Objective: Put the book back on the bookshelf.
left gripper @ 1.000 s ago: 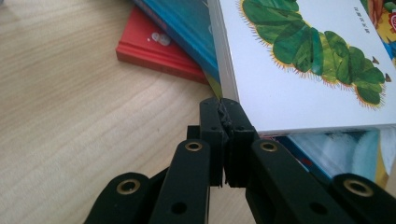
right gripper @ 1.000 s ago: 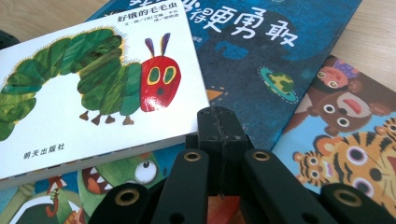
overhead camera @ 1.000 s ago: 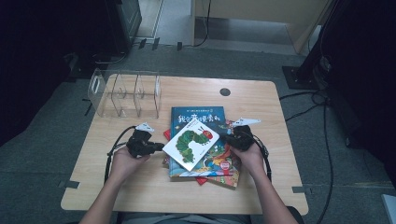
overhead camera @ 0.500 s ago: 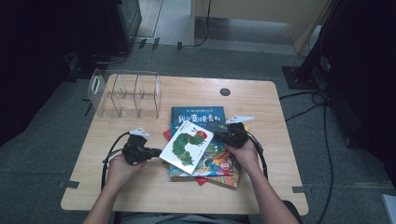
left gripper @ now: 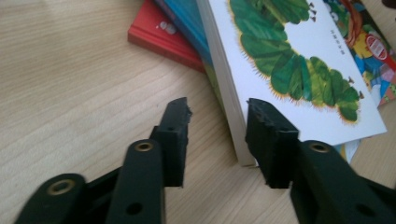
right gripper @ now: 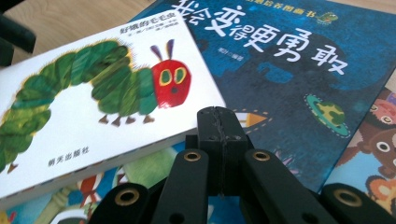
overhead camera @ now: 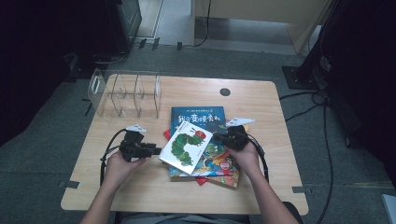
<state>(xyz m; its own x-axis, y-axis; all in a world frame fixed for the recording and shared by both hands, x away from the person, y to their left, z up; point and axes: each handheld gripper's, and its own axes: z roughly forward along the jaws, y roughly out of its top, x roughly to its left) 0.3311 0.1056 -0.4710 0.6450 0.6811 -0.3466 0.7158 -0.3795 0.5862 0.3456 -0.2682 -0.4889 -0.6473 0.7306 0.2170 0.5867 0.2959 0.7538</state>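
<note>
A wooden table (overhead camera: 140,186) was seen from above, with a person's forearms entering from the bottom edge of the frame. A loose pile of picture books lay near the middle of the frame. On top of it, set at a slant, was a white caterpillar book (overhead camera: 187,146), with a green caterpillar with a red head printed on its cover. Beneath it were a dark blue book (overhead camera: 198,115), a colourful book (overhead camera: 219,164) and a red book (overhead camera: 200,180) whose corners stuck out.

The left gripper (overhead camera: 155,150) was held at centre left, just beside the lower left edge of the caterpillar book. In the left gripper view (left gripper: 217,140), its jaws had just been opening and were seen parted; the page edge of the caterpillar book (left gripper: 299,70) lay close against the inner side of the right-hand jaw, and only bare table showed in the gap between them.

The right gripper (overhead camera: 223,137) was held at centre right, at the book's right edge. In the right gripper view (right gripper: 219,126) its jaws were pressed fully together with nothing between them, their tip just beside the thick edge of the caterpillar book (right gripper: 93,116) and over the blue book (right gripper: 289,84).

A clear plastic divider rack (overhead camera: 125,93) stood at the upper left of the table, well apart from the pile.
</note>
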